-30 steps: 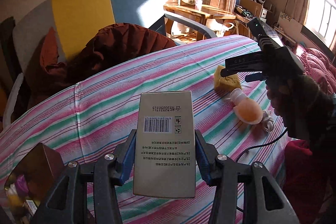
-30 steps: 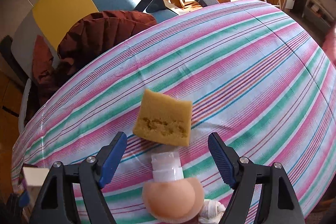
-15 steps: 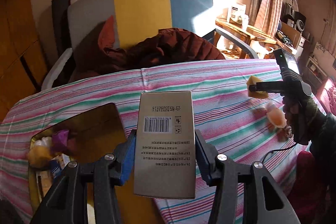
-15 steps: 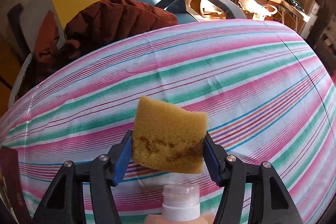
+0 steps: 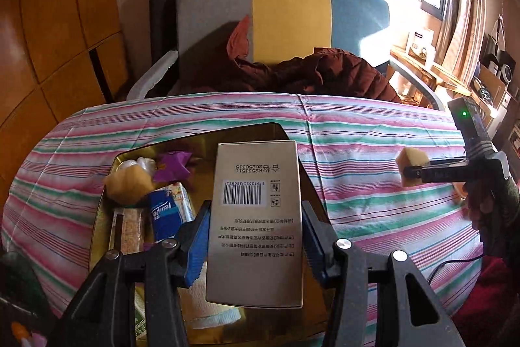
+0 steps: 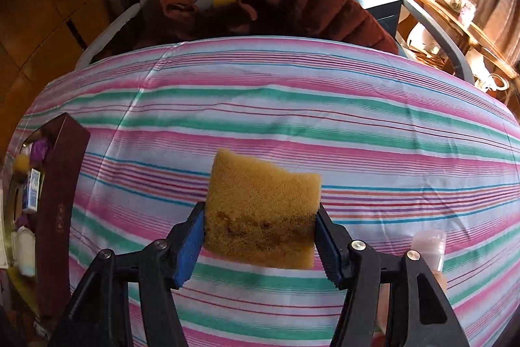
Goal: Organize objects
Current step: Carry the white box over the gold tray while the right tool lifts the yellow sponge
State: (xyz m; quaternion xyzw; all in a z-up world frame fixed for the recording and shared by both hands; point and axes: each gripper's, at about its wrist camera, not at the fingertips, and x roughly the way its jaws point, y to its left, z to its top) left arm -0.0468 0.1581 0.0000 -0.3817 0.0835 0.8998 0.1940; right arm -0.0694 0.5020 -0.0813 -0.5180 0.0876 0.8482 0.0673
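Both claws loaded over the striped surface (image 6: 325, 106).

The left claw (image 5: 255, 241) is clamped on a tan carton (image 5: 256, 217) above the open gold-lined box (image 5: 201, 142), already crowded at its left. The right claw (image 6: 260, 244) grips a yellow sponge (image 6: 263, 210) over bare cloth. Only the right view shows the box's maroon outer wall (image 6: 58, 204) and a peach bottle (image 6: 429, 244) beside its right finger.
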